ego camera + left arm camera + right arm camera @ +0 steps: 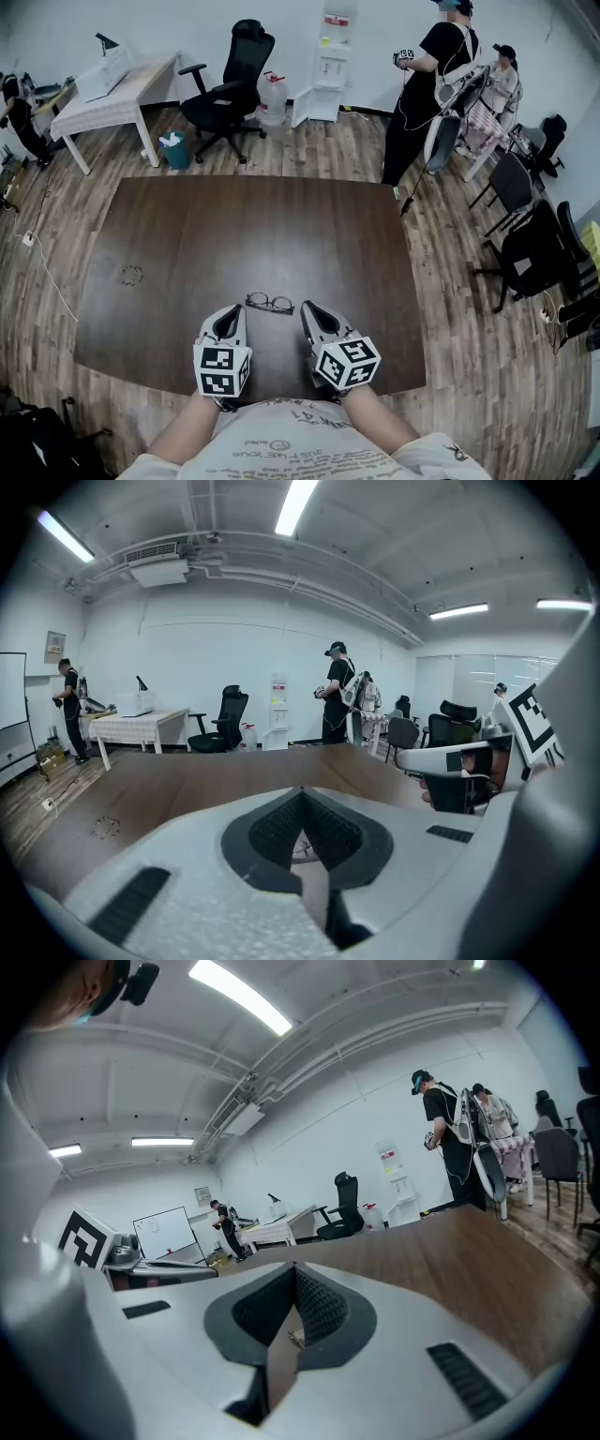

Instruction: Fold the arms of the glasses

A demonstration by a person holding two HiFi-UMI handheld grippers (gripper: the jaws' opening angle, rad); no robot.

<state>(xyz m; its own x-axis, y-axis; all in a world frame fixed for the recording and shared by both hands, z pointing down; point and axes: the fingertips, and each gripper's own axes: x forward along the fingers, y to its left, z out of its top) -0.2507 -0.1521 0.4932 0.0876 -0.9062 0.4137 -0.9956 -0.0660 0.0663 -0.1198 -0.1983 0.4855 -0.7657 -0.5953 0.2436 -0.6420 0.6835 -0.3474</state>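
Glasses (270, 303) lie near on the table (281, 216), between the left gripper (229, 311) and right gripper (309, 309), both pinched closed, empty. Small ring (131, 275) left; chair (230, 80) far. Shirt print unreadable.

Bright ceiling strip lights (298, 501), even illumination, soft shadows, strong fisheye distortion, dark vignetted corners

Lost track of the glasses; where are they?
In the head view, the glasses lie on the table, beyond and between the left gripper and right gripper.
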